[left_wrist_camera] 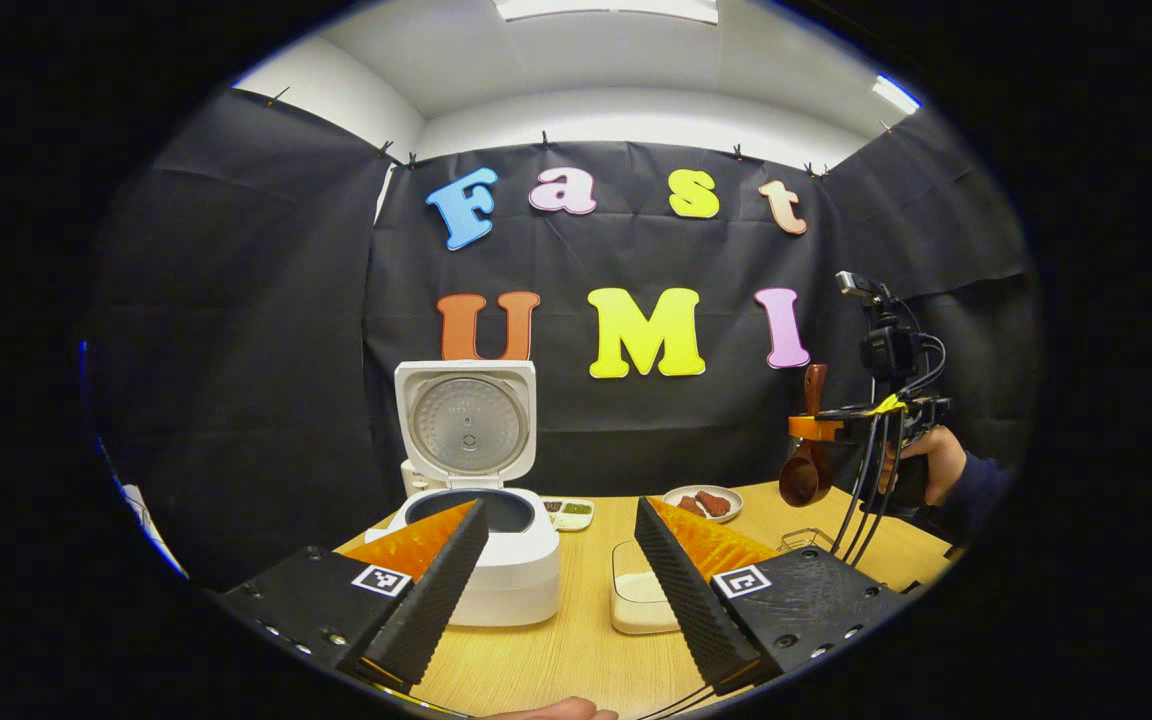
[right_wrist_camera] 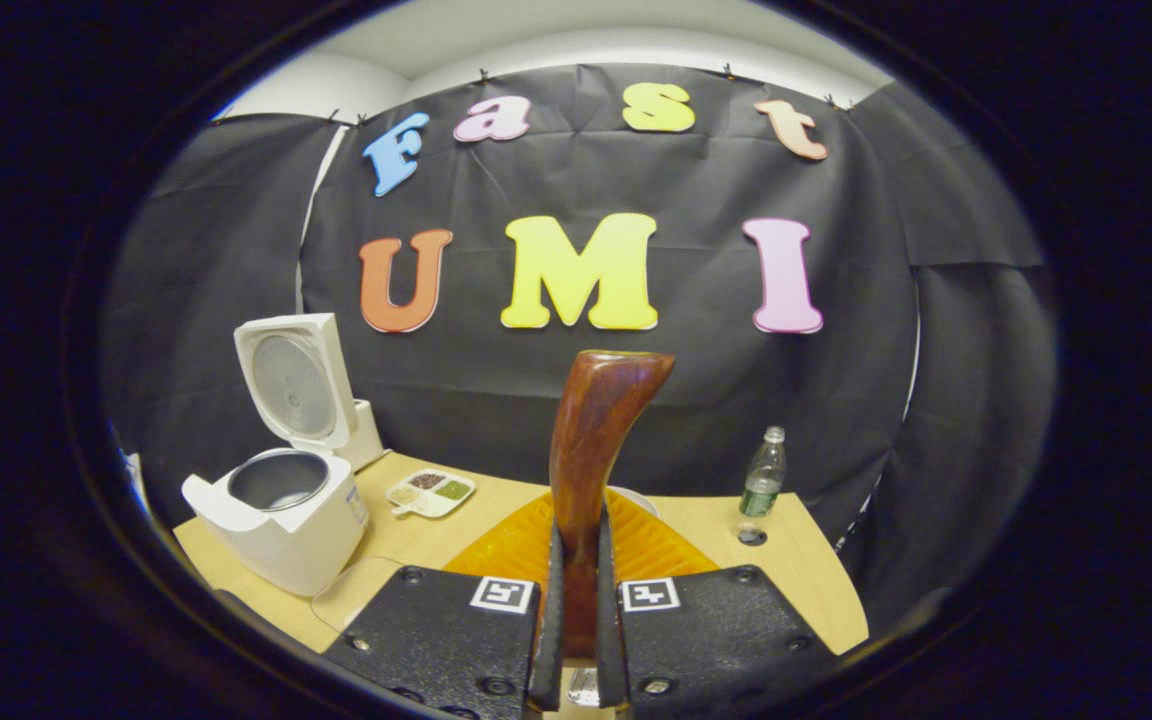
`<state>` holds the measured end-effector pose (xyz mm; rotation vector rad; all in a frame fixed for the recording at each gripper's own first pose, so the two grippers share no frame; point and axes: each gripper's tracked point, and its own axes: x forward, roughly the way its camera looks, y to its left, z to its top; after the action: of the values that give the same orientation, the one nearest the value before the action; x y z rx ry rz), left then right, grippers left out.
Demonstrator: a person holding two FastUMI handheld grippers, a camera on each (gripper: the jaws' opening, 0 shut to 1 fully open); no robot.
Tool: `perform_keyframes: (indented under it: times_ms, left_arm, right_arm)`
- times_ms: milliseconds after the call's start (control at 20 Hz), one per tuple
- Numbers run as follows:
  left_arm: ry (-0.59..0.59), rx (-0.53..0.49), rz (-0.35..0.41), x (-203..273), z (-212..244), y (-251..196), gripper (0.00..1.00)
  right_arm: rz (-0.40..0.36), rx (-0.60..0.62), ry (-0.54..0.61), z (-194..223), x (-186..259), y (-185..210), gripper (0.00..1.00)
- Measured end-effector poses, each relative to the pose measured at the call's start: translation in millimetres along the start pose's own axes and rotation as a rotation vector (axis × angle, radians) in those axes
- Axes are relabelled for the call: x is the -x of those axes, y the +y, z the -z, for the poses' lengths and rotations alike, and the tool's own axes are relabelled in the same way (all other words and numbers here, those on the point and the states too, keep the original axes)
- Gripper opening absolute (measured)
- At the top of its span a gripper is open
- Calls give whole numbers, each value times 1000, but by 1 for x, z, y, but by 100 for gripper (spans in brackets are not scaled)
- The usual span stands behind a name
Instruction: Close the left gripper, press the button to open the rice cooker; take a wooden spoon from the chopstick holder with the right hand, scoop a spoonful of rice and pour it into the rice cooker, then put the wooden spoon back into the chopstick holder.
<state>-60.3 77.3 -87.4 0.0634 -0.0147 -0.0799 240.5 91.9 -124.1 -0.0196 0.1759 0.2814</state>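
I have the wooden spoon [right_wrist_camera: 591,470] pinched between my right gripper [right_wrist_camera: 576,640] jaws, its handle rising upright in the right gripper view; from the left gripper view the same spoon [left_wrist_camera: 808,462] hangs bowl-down in the air above the right side of the table [left_wrist_camera: 576,650], held by that gripper [left_wrist_camera: 841,425] with a hand [left_wrist_camera: 926,465] behind it. The rice cooker [left_wrist_camera: 481,545] sits on the left part of the table with its lid [left_wrist_camera: 466,425] standing open and the inner pot exposed; in the right gripper view I see it [right_wrist_camera: 281,520] well to the left of the spoon. My left gripper [left_wrist_camera: 561,570] hovers low over the table, jaws spread wide and holding nothing, with the cooker just beyond its left finger and a white container [left_wrist_camera: 636,595] between the fingers. Farther back lie a small divided tray [left_wrist_camera: 569,512] and a plate [left_wrist_camera: 704,502] of reddish pieces. A plastic bottle [right_wrist_camera: 762,478] stands near the right edge.
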Motion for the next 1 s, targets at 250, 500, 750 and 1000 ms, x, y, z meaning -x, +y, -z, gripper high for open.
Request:
perform_keyframes:
  times_ms: [250, 500, 750, 1000]
  left_arm:
    - [-12, -2, 5, -2, -4, -1, 94]
    - [1, 7, 9, -4, 1, -3, 94]
    - [11, -1, 3, -13, 6, -1, 94]
    - [17, 16, -32, -27, 3, 7, 94]
  right_arm:
    - [23, -94, 49, 42, 8, -22, 19]
    - [26, -182, 40, 64, 9, -39, 20]
    - [123, -124, -15, 60, 21, -75, 80]
    - [194, -115, -76, 45, 66, -81, 94]
